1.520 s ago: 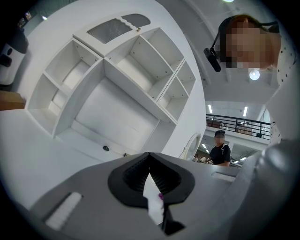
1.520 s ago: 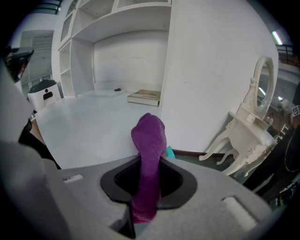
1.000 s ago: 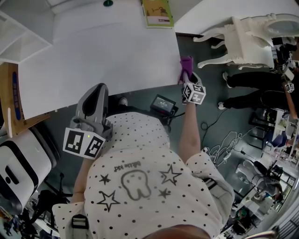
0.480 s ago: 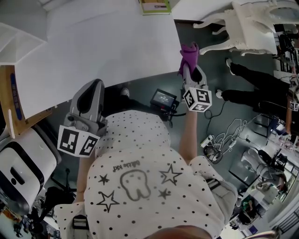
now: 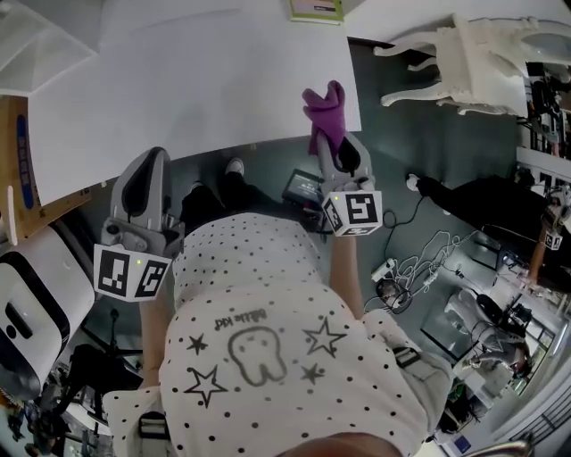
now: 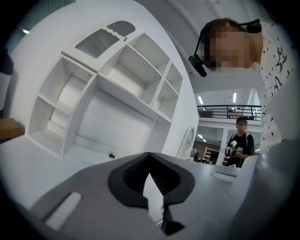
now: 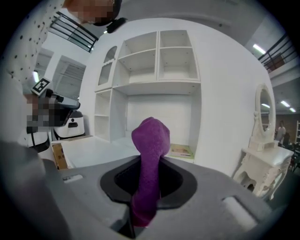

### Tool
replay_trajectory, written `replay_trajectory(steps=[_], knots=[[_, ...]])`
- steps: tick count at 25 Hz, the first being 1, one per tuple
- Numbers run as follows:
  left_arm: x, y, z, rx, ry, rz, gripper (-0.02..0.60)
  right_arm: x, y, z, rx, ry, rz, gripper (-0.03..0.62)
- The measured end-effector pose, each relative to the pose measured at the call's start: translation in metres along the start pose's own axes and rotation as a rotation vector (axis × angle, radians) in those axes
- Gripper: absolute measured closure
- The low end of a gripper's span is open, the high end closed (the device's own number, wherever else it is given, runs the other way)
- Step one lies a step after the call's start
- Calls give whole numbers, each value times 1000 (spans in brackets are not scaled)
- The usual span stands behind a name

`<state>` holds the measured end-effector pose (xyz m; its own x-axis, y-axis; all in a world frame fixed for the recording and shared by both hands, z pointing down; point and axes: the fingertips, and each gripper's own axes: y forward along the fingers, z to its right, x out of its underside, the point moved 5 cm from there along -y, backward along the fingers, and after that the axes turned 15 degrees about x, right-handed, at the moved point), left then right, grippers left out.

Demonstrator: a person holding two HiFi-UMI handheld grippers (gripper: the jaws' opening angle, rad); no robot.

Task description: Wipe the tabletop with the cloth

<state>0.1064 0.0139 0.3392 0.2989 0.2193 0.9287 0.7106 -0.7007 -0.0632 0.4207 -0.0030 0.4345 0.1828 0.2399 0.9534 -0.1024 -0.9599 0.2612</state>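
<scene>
A purple cloth (image 5: 325, 112) sticks up from my right gripper (image 5: 332, 143), whose jaws are shut on it; it hangs over the near right edge of the white tabletop (image 5: 196, 98). In the right gripper view the cloth (image 7: 150, 154) rises as a bunched roll between the jaws, above the tabletop (image 7: 101, 147). My left gripper (image 5: 143, 192) is held off the table's near edge, over the floor. In the left gripper view its jaws (image 6: 151, 180) are pressed together with nothing between them.
A green booklet (image 5: 316, 9) lies at the table's far edge. A white shelf unit (image 5: 40, 40) stands at the far left, a white ornate dressing table (image 5: 477, 58) at the right. A black box (image 5: 303, 189) and cables lie on the floor. A white machine (image 5: 27, 312) stands at the left.
My right gripper has swung left and up with the cloth, from beside the table's right corner to over its near edge. The left gripper has drifted slightly left.
</scene>
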Motion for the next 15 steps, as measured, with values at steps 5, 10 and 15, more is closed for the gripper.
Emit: replay_trajectory(steps=[5,10,15], knots=[[1,-25,-3,-12,-6,15,586,-6,-8,-26,-16,-30,-13,519],[-8,-72,2,-21,-12,20,587,-17,-41,-65,-29,-53,-1,519],[-14,-124,2,-23,-2,17,588,-22,-76,-110,-12,-51,8,519]])
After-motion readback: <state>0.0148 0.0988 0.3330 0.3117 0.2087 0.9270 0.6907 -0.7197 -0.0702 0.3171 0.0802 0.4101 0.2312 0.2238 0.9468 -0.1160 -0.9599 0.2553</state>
